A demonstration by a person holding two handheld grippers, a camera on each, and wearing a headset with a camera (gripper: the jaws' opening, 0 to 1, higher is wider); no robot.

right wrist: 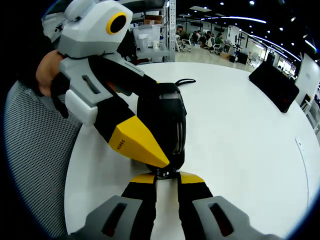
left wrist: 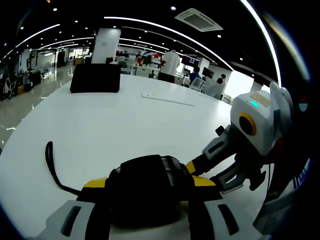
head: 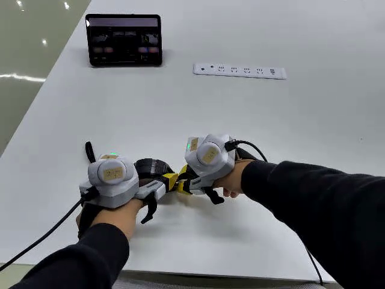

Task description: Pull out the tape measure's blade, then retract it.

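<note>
The white counter carries a dark tablet at its far edge and a white power strip to the right of it, both well apart from the work. Near the front edge the two grippers meet nose to nose. The left gripper has its yellow-tipped jaws spread to the width of the tape measure and clamps its black case by the two flat sides. The case rests on the counter, its black wrist strap trailing off behind it. The case lies directly ahead of the right gripper and touches it. Its mouth faces that gripper, so I judge the blade will come out along the line from left gripper to right, toward the person's right. The right gripper's jaws stand almost together at the foot of the case, pinched on a small metal piece there that looks like the hook, though it is too small to be sure. No length of blade shows yet; the pull falls to the right hand, while the left anchors the case.
</note>
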